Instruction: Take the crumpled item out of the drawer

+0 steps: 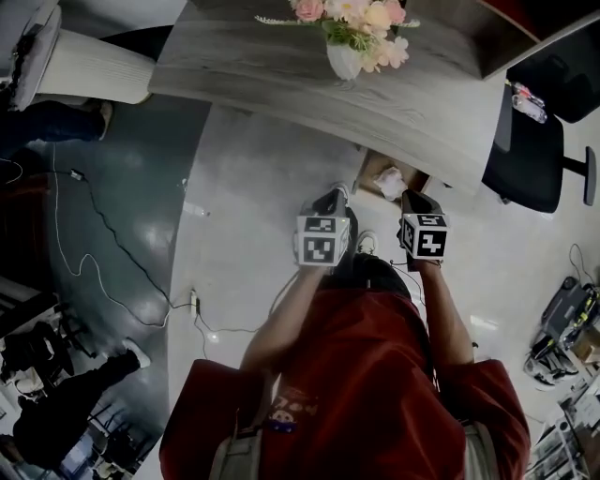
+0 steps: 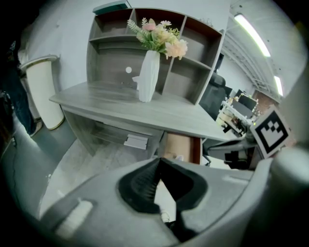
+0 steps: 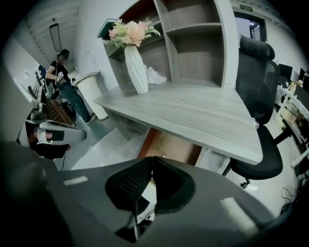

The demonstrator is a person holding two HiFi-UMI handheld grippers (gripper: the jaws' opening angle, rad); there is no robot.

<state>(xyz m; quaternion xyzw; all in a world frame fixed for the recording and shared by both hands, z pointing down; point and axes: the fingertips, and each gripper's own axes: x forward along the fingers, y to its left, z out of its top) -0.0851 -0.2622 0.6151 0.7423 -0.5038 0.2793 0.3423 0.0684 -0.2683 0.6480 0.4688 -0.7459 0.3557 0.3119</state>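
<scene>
The left tongs (image 1: 330, 201) and right tongs (image 1: 415, 202) are hanging clenched and empty near the open drawer (image 1: 370, 168) under the counter (image 1: 412, 103). A crumpled white item (image 1: 390, 182) is lying inside the drawer.

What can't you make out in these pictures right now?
Crumpled item: head view, too small to tell what it is.
Drawer interior: head view, the desk overhangs most of it; right gripper view, the right gripper covers its near end.
Flowers: head view, cut by top edge.
</scene>
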